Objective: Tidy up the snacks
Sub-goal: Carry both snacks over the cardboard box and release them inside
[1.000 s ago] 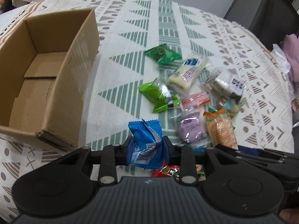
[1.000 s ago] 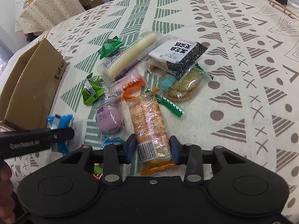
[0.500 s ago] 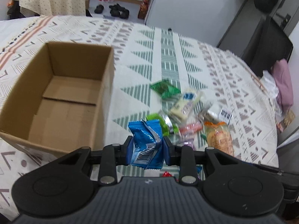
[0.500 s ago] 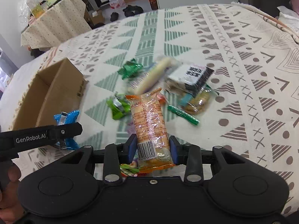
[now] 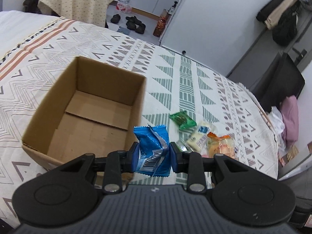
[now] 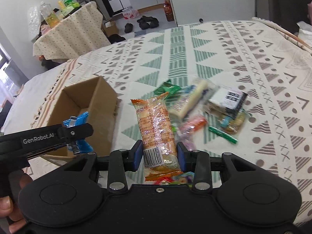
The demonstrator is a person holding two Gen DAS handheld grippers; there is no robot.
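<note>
Jaws of left gripper [image 5: 154, 154] clamping blue packet [image 5: 153, 148], right gripper [image 6: 158, 154] clamping orange cracker pack [image 6: 156, 128]: each should clear the cardboard box [image 5: 48, 97] rim before release.

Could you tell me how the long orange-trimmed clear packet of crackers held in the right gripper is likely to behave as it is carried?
The orange-trimmed clear cracker packet stands upright between the right gripper pads without drooping, so it is probably fairly stiff. Its glossy film looks slippery, so it might slide if the grip loosens. The stacked crackers inside seem brittle, so squeezing harder would likely crack them.
</note>
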